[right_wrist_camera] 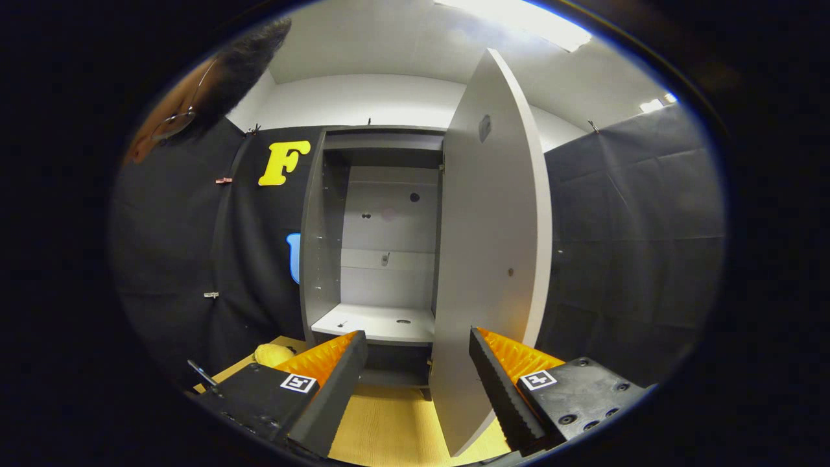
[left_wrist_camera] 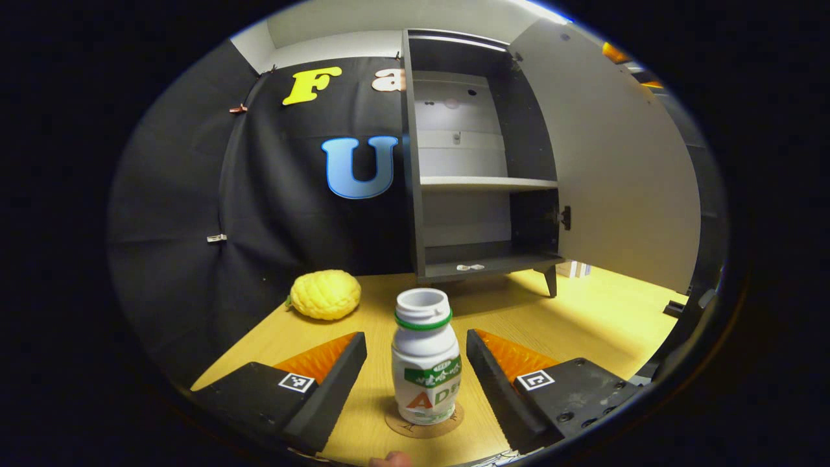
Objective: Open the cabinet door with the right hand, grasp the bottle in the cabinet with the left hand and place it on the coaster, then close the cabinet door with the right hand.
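Bottle (left_wrist_camera: 425,366) upright on coaster (left_wrist_camera: 424,425), between spread left claw (left_wrist_camera: 416,371) fingers.

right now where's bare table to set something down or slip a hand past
Bare wood lies between the yellow fruit and the cabinet, and right of the bottle toward the open door. The cabinet shelf is bare too. It is crowded around the bottle on its coaster, between the left gripper fingers.

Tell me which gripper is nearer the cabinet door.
Right. The right gripper has the open cabinet door's edge between its open fingers. The left gripper is back at the bottle on the coaster.
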A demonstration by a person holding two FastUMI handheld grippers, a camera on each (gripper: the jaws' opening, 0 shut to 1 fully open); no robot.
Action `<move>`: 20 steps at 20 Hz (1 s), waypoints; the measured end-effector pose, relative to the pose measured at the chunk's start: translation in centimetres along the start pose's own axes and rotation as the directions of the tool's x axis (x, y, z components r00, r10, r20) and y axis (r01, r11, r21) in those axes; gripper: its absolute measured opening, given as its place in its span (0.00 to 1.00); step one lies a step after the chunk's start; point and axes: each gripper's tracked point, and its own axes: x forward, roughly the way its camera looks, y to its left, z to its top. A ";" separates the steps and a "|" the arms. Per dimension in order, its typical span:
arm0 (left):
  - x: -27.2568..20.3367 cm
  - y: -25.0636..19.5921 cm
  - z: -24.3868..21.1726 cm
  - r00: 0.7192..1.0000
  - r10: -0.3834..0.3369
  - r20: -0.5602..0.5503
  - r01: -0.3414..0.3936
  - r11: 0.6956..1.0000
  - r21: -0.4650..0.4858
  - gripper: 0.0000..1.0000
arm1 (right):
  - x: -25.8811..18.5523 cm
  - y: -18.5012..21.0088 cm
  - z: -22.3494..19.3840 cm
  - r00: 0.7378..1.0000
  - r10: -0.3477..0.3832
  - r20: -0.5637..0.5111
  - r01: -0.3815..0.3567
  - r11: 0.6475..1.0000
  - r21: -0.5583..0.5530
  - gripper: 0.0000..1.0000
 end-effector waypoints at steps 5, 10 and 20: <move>-2.7 -0.7 7.3 0.999 -0.013 0.050 0.013 1.000 -0.013 0.97 | -1.2 -1.0 0.0 0.999 0.016 -0.029 -0.014 0.999 0.053 0.94; -4.8 -1.0 15.2 0.997 0.009 0.080 -0.007 0.999 -0.032 0.97 | -3.3 -3.7 1.0 1.000 0.000 -0.028 0.002 0.995 0.097 0.98; -4.8 -1.6 25.1 0.996 0.032 0.085 -0.029 0.999 -0.035 0.97 | -3.5 -14.4 0.3 0.979 -0.176 -0.101 0.190 0.970 0.149 0.98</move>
